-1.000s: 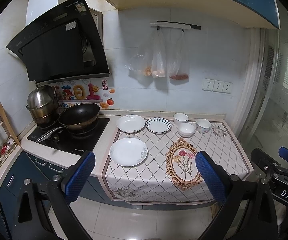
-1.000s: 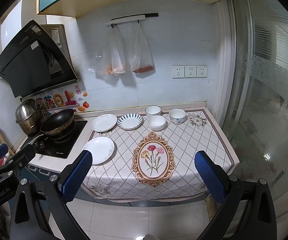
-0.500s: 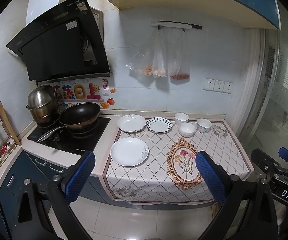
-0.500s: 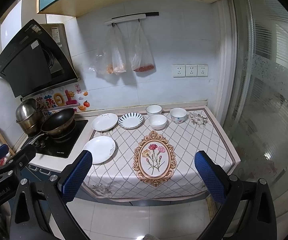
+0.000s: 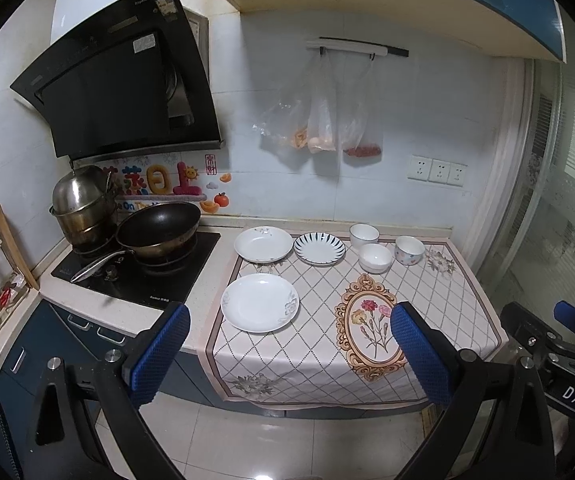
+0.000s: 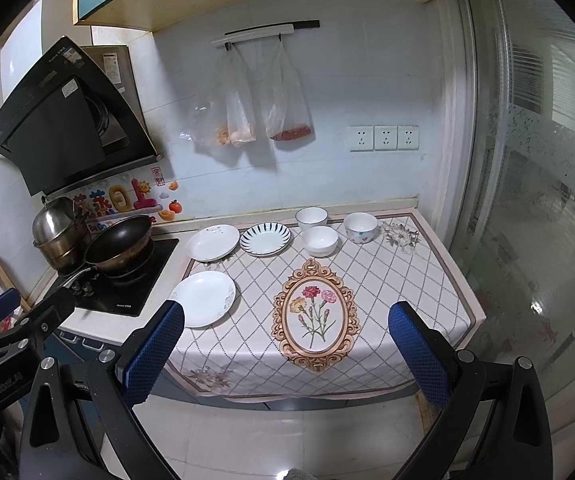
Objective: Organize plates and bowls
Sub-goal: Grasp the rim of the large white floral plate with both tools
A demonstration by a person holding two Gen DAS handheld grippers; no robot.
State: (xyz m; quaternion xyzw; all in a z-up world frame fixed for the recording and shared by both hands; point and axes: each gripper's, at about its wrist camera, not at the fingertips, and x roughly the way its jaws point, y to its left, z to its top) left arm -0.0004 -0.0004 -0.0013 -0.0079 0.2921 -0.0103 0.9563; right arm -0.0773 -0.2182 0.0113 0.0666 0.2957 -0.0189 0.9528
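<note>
- Barely any change from a second ago: both views drifted a touch closer to the table point(image 5: 463, 312), dishes sitting a bit lower in frame, nothing on it shifted.
- Left gripper point(image 5: 287, 356) wide open, holding nothing, hanging short of the table's front edge. Same deal for the right gripper point(image 6: 283, 354): spread wide, empty.
- Three plates on the left side of the cloth: near white plate point(image 5: 260, 303) by itself toward the front, far white plate point(image 5: 263, 244) and striped plate point(image 5: 319, 249) side by side at the back.
- Three bowls clustered back right: rear bowl point(image 5: 364, 235), plain white bowl point(image 5: 375, 258), patterned bowl point(image 5: 409, 250). Hard to say if the first two touch.
- Probably still the approach step, nothing stacked yet.
- Best bet: drop in low on a plate rim, pinch the lip square, lift level before carrying onto another plate.
- Worth keeping clear of the wok point(image 5: 158, 229) handle sticking out on the left.
</note>
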